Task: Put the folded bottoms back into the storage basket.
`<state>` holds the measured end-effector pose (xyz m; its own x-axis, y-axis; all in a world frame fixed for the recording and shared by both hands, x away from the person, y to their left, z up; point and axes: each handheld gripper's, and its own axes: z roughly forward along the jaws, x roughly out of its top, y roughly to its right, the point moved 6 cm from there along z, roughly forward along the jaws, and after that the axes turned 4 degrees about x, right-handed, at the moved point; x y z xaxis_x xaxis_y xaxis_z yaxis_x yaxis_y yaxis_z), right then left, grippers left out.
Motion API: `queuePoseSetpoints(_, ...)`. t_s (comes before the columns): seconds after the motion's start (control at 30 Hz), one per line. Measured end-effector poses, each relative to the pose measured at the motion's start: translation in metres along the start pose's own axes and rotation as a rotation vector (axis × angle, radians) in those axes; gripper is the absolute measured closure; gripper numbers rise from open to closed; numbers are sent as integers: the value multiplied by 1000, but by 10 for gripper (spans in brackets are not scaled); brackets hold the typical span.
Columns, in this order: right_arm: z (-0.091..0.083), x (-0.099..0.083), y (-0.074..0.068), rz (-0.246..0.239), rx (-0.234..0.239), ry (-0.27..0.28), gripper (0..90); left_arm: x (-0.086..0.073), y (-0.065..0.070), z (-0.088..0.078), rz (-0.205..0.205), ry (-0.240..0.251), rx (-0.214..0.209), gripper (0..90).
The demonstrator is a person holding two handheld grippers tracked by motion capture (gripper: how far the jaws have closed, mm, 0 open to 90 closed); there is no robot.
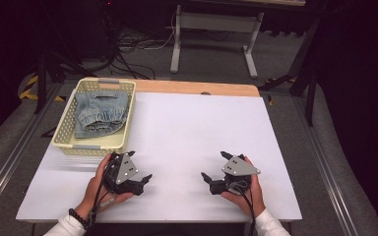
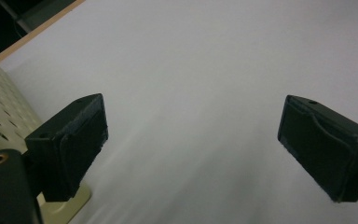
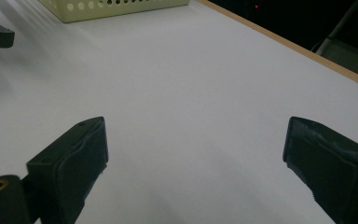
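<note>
While both hands wait low on the white tabletop (image 1: 187,128), the thing to watch is the folded pale-blue denim garment (image 1: 100,114) lying inside the cream perforated plastic basket (image 1: 63,129) at the far left corner. Left gripper (image 1: 140,167) sits just beside the basket's near wall, jaws spread wide with nothing between them — right gripper (image 1: 212,166) is well apart toward the middle, jaws equally wide and empty. Denim like this should be soft and floppy, fairly heavy for cloth, not slippery, nothing fragile about it. It will sag and unfold when lifted, I'd judge, so a pinch on a single layer risks trailing fabric over the rim. Best bet looks like the gathered, bunched edge facing the near side — thick enough for the pads to bite, ideally one gripper at each end
</note>
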<state>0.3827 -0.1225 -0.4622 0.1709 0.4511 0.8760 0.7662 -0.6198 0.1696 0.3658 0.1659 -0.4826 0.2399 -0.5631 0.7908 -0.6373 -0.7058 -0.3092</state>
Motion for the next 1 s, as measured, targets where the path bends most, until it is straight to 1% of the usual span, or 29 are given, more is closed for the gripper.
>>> queuePoseSetpoints(0.1,0,0,0,0,-1,0,67,-1,0,-1,0,1,1,89)
queuePoseSetpoints(0.17,0,0,0,-2,-3,-2,67,-1,-1,-1,-10,3,-3,89)
queuePoseSetpoints(0.23,-1,0,-1,-1,-3,-1,67,-1,-1,-1,-10,3,-2,89)
queuePoseSetpoints(0.33,-1,0,-2,-4,-6,-1,67,-1,0,-3,-20,12,-4,89)
queuePoseSetpoints(0.37,-1,1,-2,-2,-6,-2,67,-1,0,-4,-20,17,-4,89)
queuePoseSetpoints(0.47,-1,1,-3,-7,-10,-1,67,-1,0,-4,-21,10,-11,89)
queuePoseSetpoints(0.6,-1,1,-3,-7,-9,-2,67,0,0,-5,-24,21,-15,89)
queuePoseSetpoints(0.93,-1,0,-2,-8,-11,-3,67,0,2,-3,-33,13,-22,89)
queuePoseSetpoints(1.0,-1,0,-2,-10,-10,-3,67,0,1,-2,-29,14,-21,89)
